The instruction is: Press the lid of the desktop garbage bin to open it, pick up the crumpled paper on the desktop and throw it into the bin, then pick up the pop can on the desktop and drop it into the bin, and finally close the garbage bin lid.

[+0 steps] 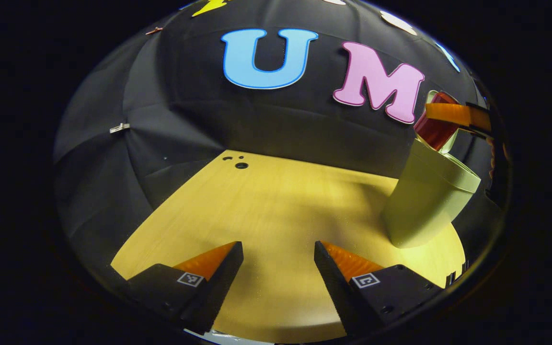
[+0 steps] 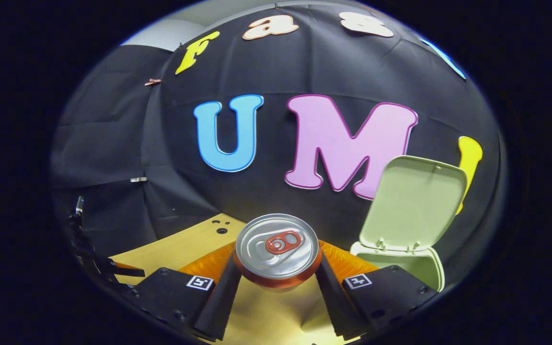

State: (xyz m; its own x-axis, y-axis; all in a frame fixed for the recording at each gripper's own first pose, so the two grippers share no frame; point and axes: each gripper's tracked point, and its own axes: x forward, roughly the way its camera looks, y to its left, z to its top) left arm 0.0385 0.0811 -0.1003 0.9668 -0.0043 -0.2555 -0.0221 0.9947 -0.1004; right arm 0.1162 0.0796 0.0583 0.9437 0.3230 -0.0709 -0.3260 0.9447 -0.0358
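- Right gripper (image 2: 278, 275) clamps red aluminium pop can (image 2: 277, 250) between both fingers, silver top with red tab facing camera, held above yellow wooden tabletop (image 2: 175, 249).
- Pale green plastic desktop bin (image 2: 408, 263) just right of can, lid (image 2: 415, 201) standing open.
- Left gripper (image 1: 278, 268) spread apart, holding nothing, low over tabletop; bin at its right.

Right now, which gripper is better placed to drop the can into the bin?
The right gripper: it already clamps the pop can beside the bin, whose lid stands open. The left gripper is open and holds nothing.
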